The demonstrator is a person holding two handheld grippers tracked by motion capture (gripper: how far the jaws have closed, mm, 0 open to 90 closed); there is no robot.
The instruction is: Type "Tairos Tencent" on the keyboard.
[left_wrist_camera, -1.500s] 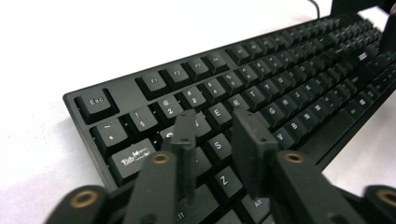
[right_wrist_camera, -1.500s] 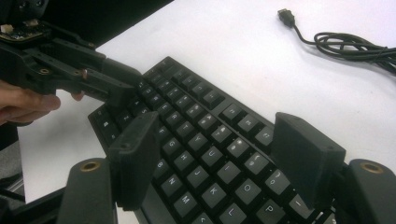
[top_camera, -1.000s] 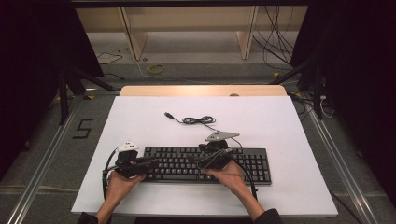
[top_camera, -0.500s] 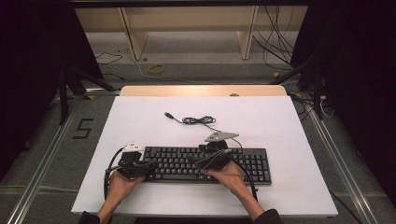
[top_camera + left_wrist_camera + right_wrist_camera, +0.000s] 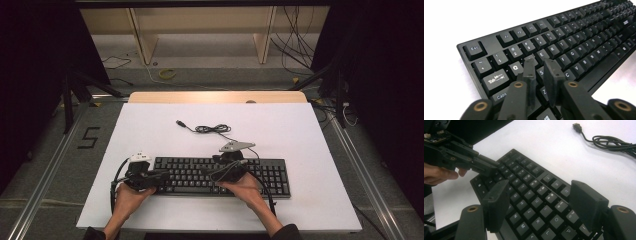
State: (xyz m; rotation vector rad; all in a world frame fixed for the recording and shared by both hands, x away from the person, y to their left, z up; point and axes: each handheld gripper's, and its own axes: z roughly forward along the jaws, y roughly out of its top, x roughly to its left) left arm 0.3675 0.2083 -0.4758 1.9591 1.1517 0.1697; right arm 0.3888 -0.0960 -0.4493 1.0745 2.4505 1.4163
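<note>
We hold the left gripper over the left end of the black full-size plastic keyboard, jaws nearly together with a thin gap, tips just above the Q–S keys and holding nothing. We cannot tell if they touch a key. Right gripper hovers over the keyboard's middle letter keys, jaws wide apart and empty. The keyboard lies flat along the near part of the white desk. Farther back, its thin black cable lies coiled, USB plug loose on the desk.
</note>
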